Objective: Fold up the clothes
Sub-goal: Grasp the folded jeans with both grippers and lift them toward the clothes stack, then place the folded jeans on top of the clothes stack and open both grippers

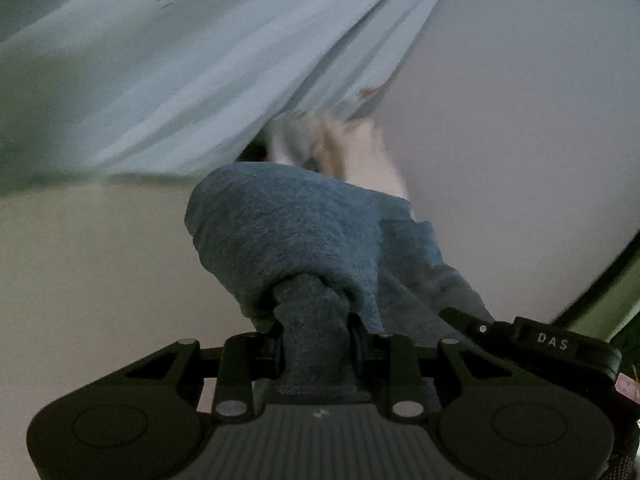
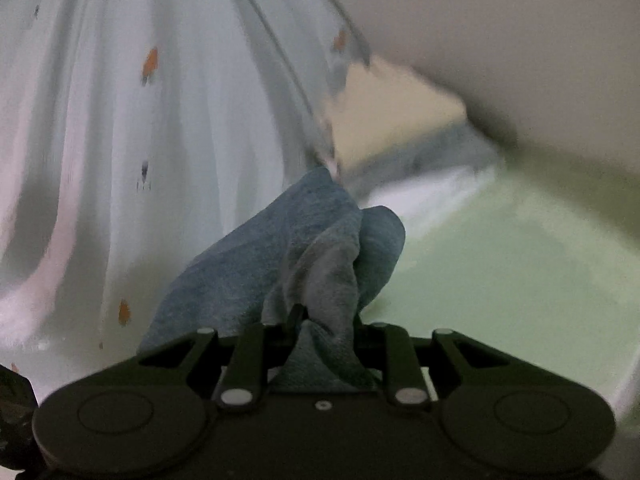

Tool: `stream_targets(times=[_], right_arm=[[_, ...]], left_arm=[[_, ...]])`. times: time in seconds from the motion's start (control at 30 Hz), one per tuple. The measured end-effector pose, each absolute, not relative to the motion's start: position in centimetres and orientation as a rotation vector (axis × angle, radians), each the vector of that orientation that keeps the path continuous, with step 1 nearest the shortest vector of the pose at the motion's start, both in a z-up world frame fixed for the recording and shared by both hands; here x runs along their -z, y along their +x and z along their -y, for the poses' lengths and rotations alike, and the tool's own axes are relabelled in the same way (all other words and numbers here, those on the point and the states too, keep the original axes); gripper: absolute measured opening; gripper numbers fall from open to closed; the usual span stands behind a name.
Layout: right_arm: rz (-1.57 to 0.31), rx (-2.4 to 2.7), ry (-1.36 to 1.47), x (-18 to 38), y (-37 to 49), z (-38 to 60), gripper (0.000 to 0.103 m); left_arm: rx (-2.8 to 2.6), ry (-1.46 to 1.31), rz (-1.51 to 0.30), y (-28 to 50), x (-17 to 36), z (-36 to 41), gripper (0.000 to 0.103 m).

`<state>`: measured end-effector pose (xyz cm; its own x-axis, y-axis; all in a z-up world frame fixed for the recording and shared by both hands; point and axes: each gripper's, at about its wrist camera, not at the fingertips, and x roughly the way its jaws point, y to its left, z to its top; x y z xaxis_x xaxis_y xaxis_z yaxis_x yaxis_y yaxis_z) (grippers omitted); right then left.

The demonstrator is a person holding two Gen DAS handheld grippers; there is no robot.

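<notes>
A blue-grey knit garment (image 1: 280, 224) bunches up in front of my left gripper (image 1: 316, 344), which is shut on a thick fold of it. The cloth hides the fingertips. In the right wrist view the same kind of blue-grey fabric (image 2: 304, 240) rises in a crumpled peak from my right gripper (image 2: 326, 322), also shut on a pinch of it. Both views are blurred by motion. The rest of the garment is out of view.
A white curtain (image 1: 168, 80) with small orange and dark prints (image 2: 120, 120) hangs behind, with a plain wall (image 1: 520, 120) to its right. A pale green surface (image 2: 500, 280) lies at right. A black part marked DAS (image 1: 556, 344) sits at the lower right.
</notes>
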<state>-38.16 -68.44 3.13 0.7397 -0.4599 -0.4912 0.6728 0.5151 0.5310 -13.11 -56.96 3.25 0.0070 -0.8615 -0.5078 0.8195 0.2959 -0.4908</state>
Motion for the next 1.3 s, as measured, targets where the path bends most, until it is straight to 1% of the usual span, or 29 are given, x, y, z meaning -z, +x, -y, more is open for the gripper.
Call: stream_targets(times=[0.1, 0.3, 0.33, 0.4, 0.43, 0.47, 0.5, 0.6, 0.63, 0.7, 0.73, 0.77, 0.8, 0.83, 0.87, 0.9, 0.93, 0.97, 1.1, 1.2, 1.3], right_arm=[[-0.243, 0.677, 0.7, -5.9, -38.3, 74.1, 0.021], [-0.16, 0.646, 0.577, -10.5, -36.0, 86.0, 0.021], [-0.146, 0.641, 0.557, -11.3, -35.6, 88.0, 0.021], [-0.125, 0.639, 0.52, -12.3, -34.6, 91.9, 0.023], [-0.135, 0.658, 0.505, -11.8, -33.4, 93.9, 0.027], [-0.165, 0.69, 0.489, -10.8, -32.1, 95.7, 0.037], [-0.203, 0.727, 0.473, -9.6, -30.8, 97.3, 0.04], [-0.395, 0.819, 0.49, -4.7, -27.2, 100.9, 0.04], [-0.42, 0.829, 0.497, -3.4, -26.8, 101.1, 0.042], [-0.411, 0.833, 0.488, -1.9, -26.7, 100.6, 0.047], [-0.405, 0.833, 0.476, -1.7, -26.8, 100.2, 0.052], [-0.406, 0.839, 0.464, -1.8, -27.0, 99.8, 0.055], [-0.413, 0.85, 0.452, -2.0, -27.1, 99.4, 0.057], [-0.42, 0.86, 0.44, -2.2, -27.2, 99.0, 0.066], [-0.427, 0.871, 0.429, -2.4, -27.3, 98.6, 0.077], [-0.433, 0.881, 0.417, -2.6, -27.4, 98.2, 0.082], [-0.439, 0.891, 0.402, -2.8, -27.6, 97.7, 0.09], [-0.444, 0.901, 0.384, -2.9, -28.0, 96.9, 0.095], [-0.476, 0.934, 0.339, -2.9, -30.1, 94.0, 0.099], [-0.504, 0.928, 0.34, -2.7, -31.7, 91.3, 0.099], [-0.51, 0.912, 0.351, -2.6, -33.7, 88.6, 0.099]], left_arm=[[1.338, -0.113, -0.777, -13.2, -5.7, 62.1, 0.031], [1.351, -0.18, -0.635, -11.6, -10.4, 73.5, 0.031], [1.35, -0.188, -0.616, -11.0, -10.7, 75.5, 0.032], [1.314, -0.173, -0.601, -9.9, -10.6, 79.3, 0.039], [1.282, -0.147, -0.605, -9.3, -10.0, 81.4, 0.045], [1.248, -0.113, -0.618, -8.7, -9.2, 83.3, 0.051], [1.211, -0.069, -0.644, -8.1, -8.0, 85.1, 0.052], [1.099, 0.057, -0.732, -7.3, -3.8, 88.2, 0.054], [1.073, 0.091, -0.753, -7.2, -2.6, 88.8, 0.054], [1.07, 0.101, -0.742, -7.7, -1.7, 88.5, 0.063], [1.08, 0.111, -0.733, -7.9, -1.7, 88.3, 0.071], [1.092, 0.127, -0.726, -8.2, -1.8, 88.1, 0.075], [1.097, 0.142, -0.717, -8.5, -1.9, 87.8, 0.075], [1.097, 0.154, -0.707, -8.9, -2.1, 87.3, 0.075], [1.099, 0.165, -0.698, -9.3, -2.3, 86.8, 0.077], [1.103, 0.173, -0.689, -9.9, -2.5, 86.2, 0.079], [1.106, 0.181, -0.681, -10.4, -2.6, 85.6, 0.083], [1.11, 0.189, -0.673, -11.0, -2.8, 85.0, 0.085], [1.113, 0.21, -0.658, -12.9, -3.2, 82.1, 0.088], [1.099, 0.212, -0.674, -14.9, -2.9, 78.7, 0.091], [1.08, 0.212, -0.683, -17.5, -2.8, 75.1, 0.098]])
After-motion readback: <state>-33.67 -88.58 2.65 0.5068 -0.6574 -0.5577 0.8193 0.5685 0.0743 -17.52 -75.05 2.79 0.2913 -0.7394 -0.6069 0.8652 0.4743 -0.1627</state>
